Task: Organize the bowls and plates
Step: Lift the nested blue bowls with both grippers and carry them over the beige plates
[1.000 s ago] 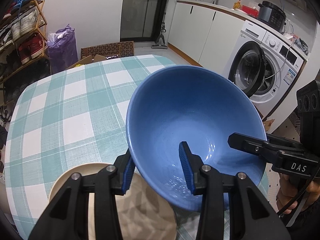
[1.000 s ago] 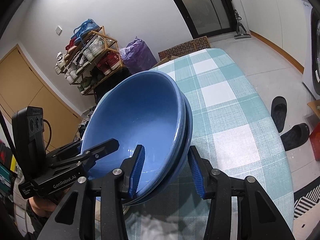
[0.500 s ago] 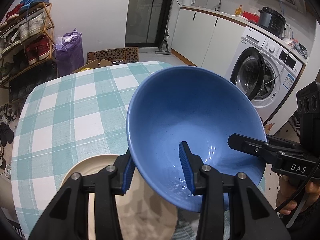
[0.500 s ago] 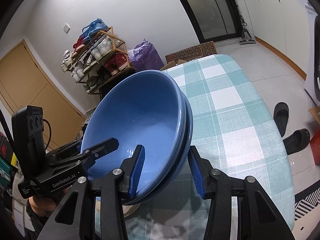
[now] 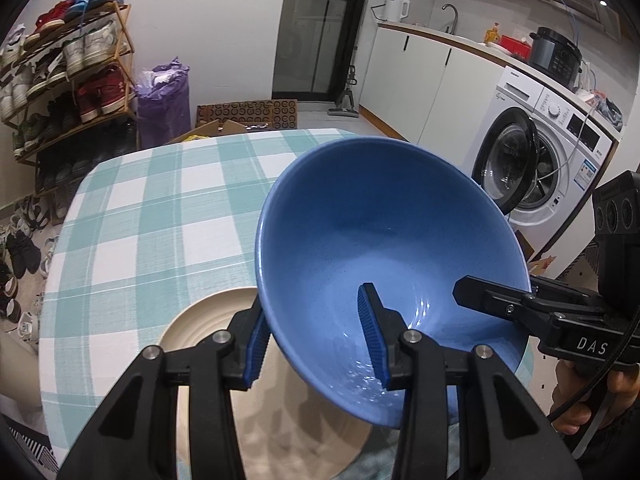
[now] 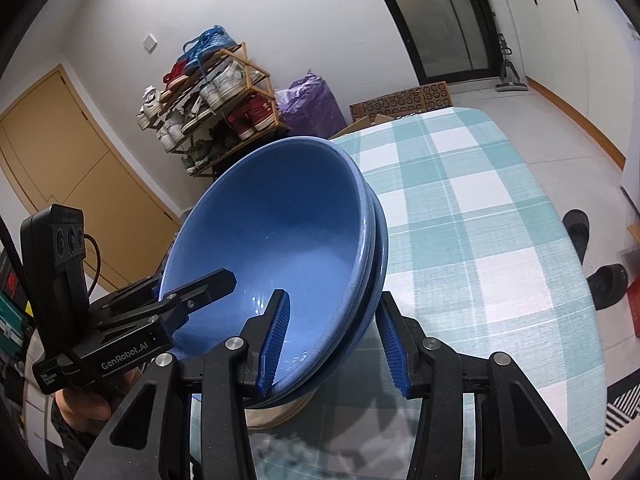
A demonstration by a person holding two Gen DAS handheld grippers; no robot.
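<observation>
Several nested blue bowls (image 5: 384, 240) hang tilted in the air above the checked table. My left gripper (image 5: 316, 344) is shut on their near rim, one finger inside and one outside. My right gripper (image 6: 332, 340) is shut on the opposite rim of the blue bowls (image 6: 280, 232). Each gripper shows in the other's view, the right one (image 5: 532, 312) and the left one (image 6: 160, 312). A cream plate (image 5: 208, 320) lies on the table under the bowls; its edge shows in the right wrist view (image 6: 280, 416).
The table with the teal and white checked cloth (image 5: 160, 220) stretches ahead. A shoe rack (image 5: 68, 72) and purple bag (image 5: 164, 100) stand beyond it. A washing machine (image 5: 540, 160) and white cabinets are on the right. Slippers (image 6: 576, 232) lie on the floor.
Both grippers have lifted the blue bowls higher above the table. More of the cream plate and of the room beyond the table shows now. The grips have not changed.
</observation>
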